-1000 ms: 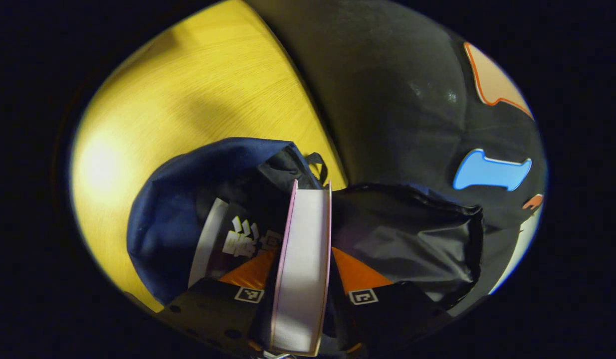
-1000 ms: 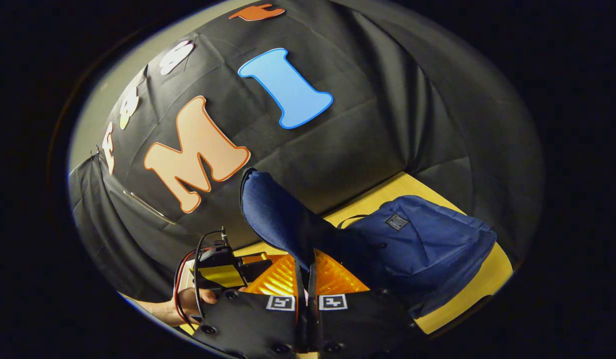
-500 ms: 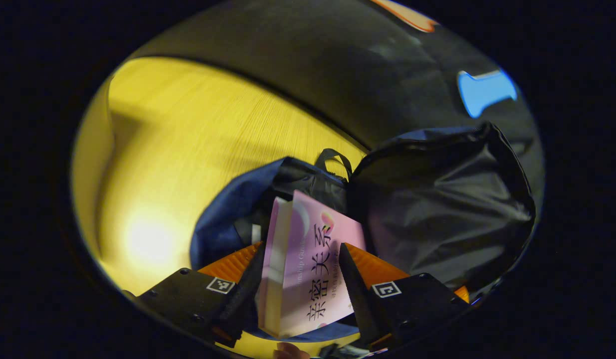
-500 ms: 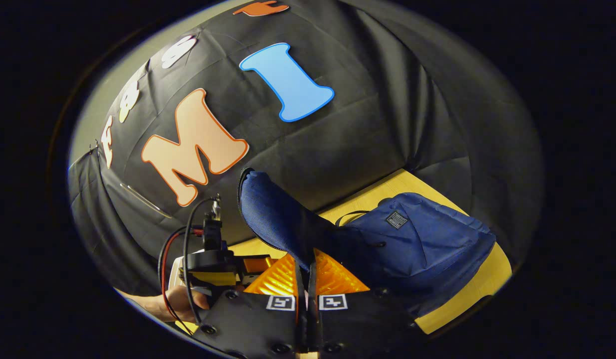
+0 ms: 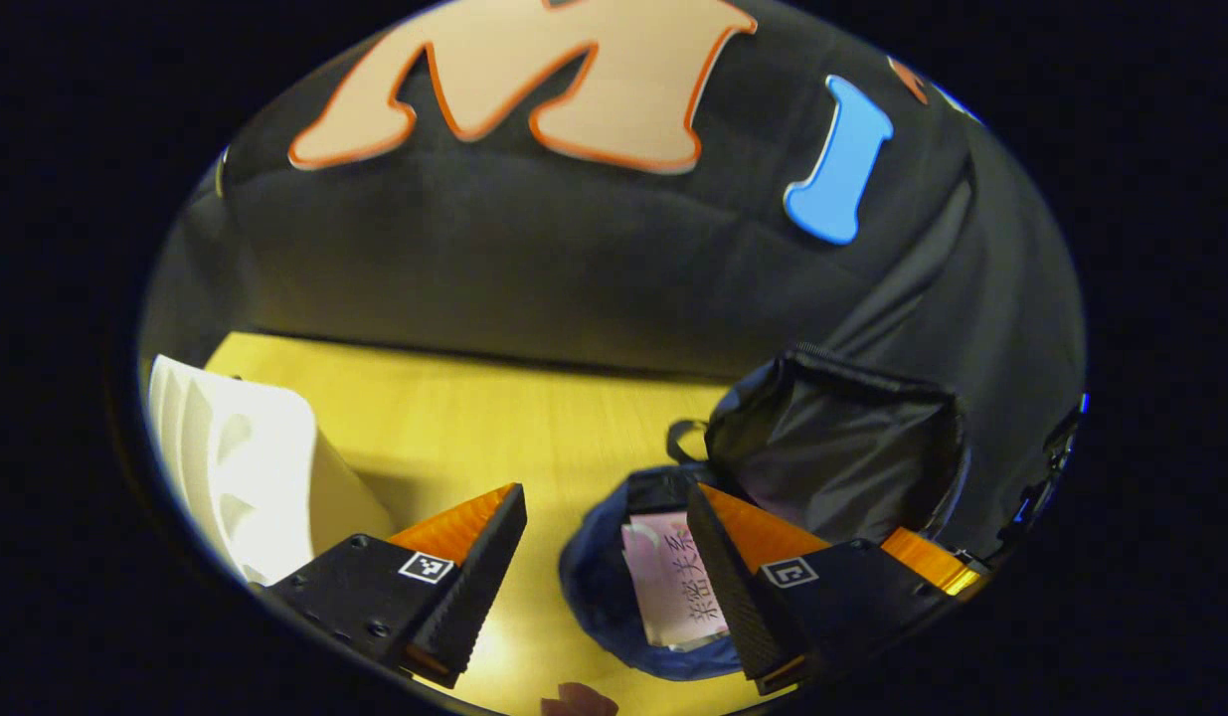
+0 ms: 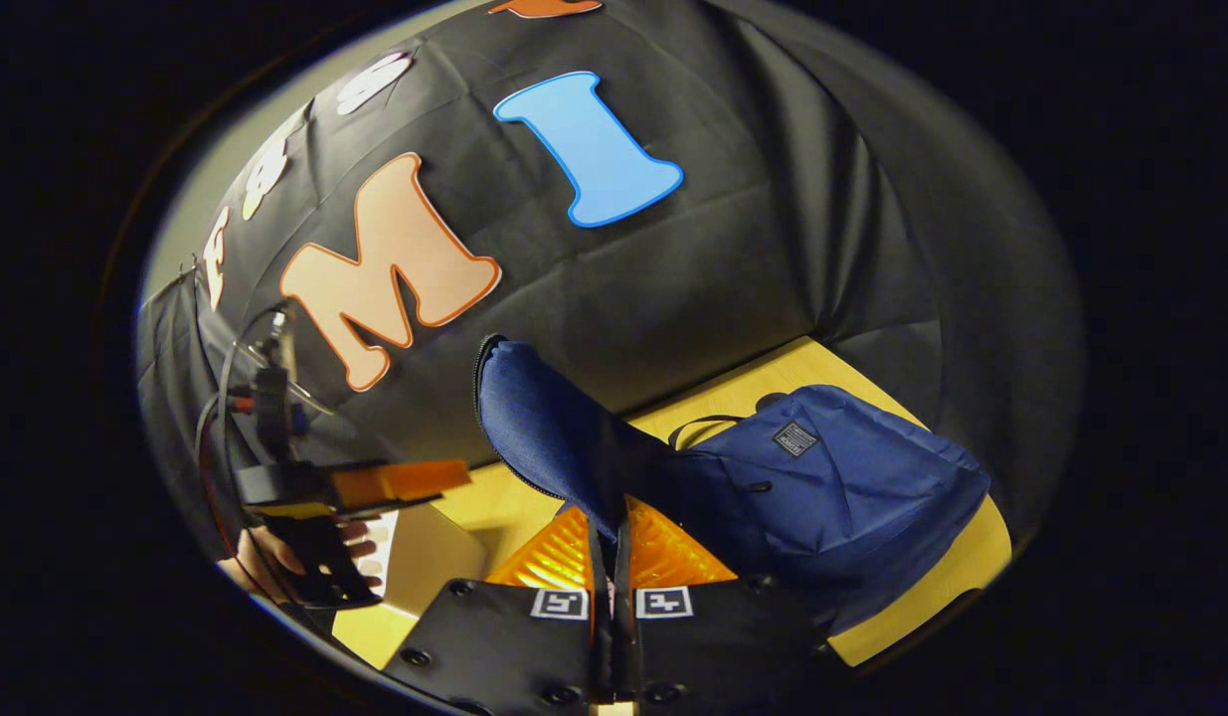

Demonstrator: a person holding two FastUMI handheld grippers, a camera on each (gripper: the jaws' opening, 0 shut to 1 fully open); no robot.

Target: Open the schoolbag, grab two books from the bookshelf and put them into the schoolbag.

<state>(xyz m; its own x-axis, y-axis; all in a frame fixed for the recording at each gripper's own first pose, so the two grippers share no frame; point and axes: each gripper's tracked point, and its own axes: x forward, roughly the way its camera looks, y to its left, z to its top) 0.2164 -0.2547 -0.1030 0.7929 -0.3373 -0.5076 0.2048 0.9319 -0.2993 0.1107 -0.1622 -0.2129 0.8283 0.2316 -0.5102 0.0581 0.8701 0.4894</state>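
Note:
The navy schoolbag (image 6: 832, 487) lies on the yellow table (image 6: 922, 597) with its mouth open. My right gripper (image 6: 611, 517) is shut on the bag's flap (image 6: 534, 428) and holds it upright. A pink book (image 5: 668, 577) lies inside the bag's mouth (image 5: 594, 587), under the flap's dark lining (image 5: 832, 457). My left gripper (image 5: 606, 494) is open, with nothing between its fingers, above and back from the bag. In the right gripper view the left gripper (image 6: 345, 487) hangs to the left, held by a hand (image 6: 265, 567).
The white bookshelf (image 5: 246, 467) stands at the left of the table (image 5: 474, 418); in the right gripper view the bookshelf (image 6: 425, 557) is a pale block near the hand. The black cloth wall runs close behind the table.
The left gripper opened and let go of the pink book, which now rests in the bag. It then pulled up and away to the left. The right gripper kept hold of the flap.

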